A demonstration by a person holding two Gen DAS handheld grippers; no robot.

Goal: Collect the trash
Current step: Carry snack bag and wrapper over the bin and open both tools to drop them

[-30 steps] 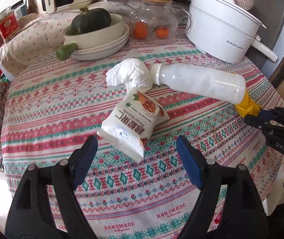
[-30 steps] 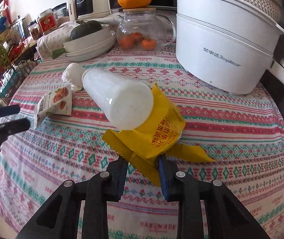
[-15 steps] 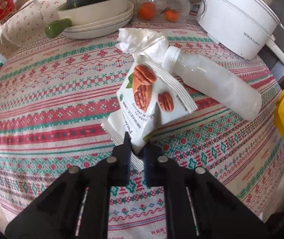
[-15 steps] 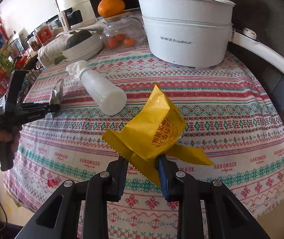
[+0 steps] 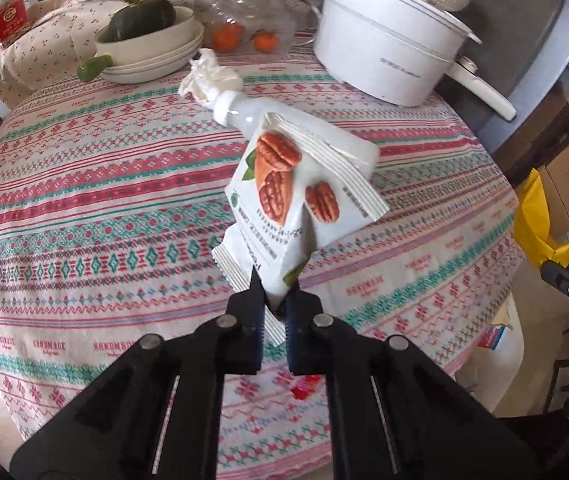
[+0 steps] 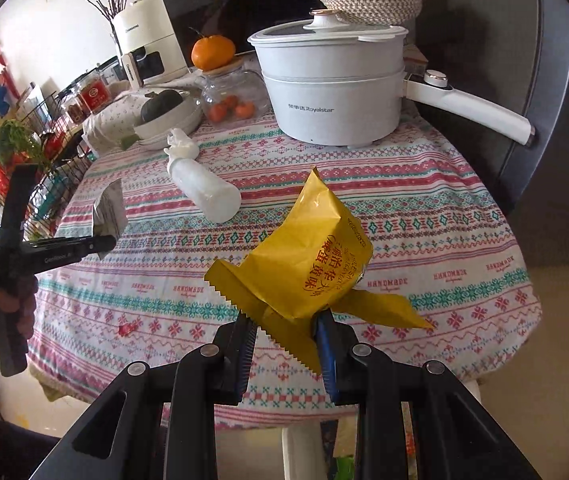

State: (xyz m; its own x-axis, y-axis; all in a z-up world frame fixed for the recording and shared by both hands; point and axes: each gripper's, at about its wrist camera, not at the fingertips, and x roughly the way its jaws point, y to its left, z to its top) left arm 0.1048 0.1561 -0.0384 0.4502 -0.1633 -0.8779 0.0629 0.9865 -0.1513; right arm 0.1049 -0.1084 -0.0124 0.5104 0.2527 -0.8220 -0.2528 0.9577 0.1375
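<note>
The white pot (image 6: 334,100) reads "Royalstar"; the tablecloth (image 6: 424,216) repeats "HANDMADE".

Bright daylight, slight motion blur, heavy fisheye edge distortion.

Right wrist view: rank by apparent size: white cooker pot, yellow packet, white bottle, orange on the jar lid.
1. white cooker pot
2. yellow packet, though it hangs close to the lens in the right gripper, so it looks inflated
3. white bottle
4. orange
</note>
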